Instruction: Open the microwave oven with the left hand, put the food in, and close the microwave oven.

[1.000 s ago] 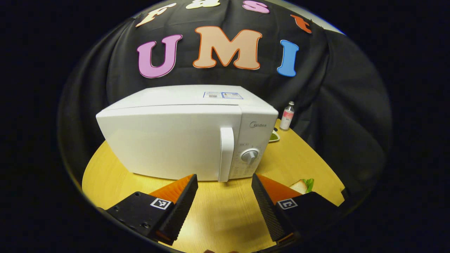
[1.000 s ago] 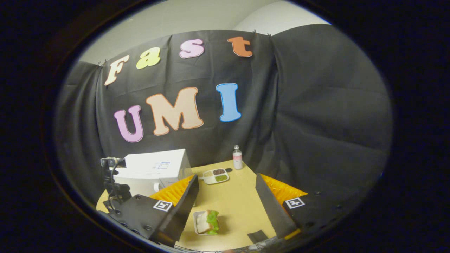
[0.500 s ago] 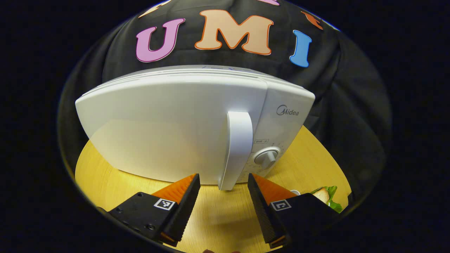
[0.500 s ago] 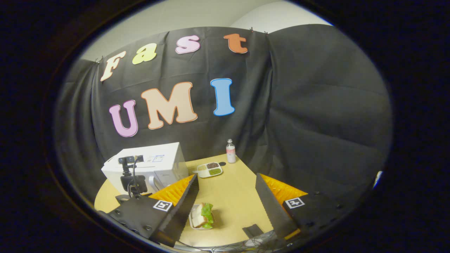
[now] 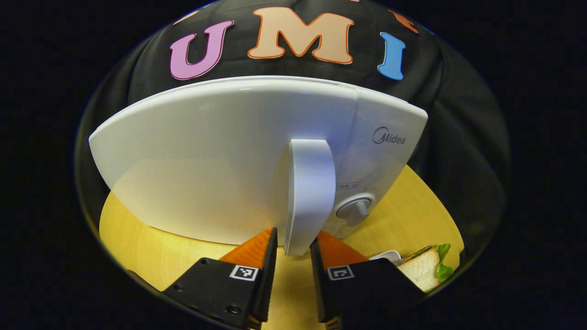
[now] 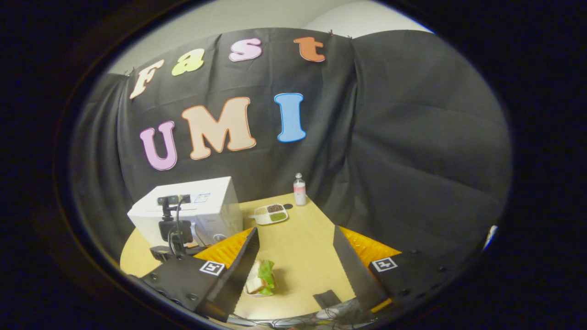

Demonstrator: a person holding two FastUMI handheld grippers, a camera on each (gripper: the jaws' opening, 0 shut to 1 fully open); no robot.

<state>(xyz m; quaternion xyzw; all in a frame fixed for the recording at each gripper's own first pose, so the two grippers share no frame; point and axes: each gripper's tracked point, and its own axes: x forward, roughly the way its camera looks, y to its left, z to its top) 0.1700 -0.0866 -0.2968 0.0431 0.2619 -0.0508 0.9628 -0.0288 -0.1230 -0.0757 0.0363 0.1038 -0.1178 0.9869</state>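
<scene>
At the microwave door, your left gripper (image 5: 293, 240) straddles the handle's lower end.

The door handle (image 5: 308, 192) stands upright between your narrowed fingers; you can't tell if both press it yet. The microwave (image 5: 238, 156) is shut. Your right gripper (image 6: 296, 245) hangs released above the sandwich (image 6: 261, 277), well apart from the microwave (image 6: 192, 213).

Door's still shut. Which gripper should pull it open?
Left. The left gripper already straddles the bottom of the door handle, while the right gripper hangs open above the sandwich, away from the microwave.
</scene>
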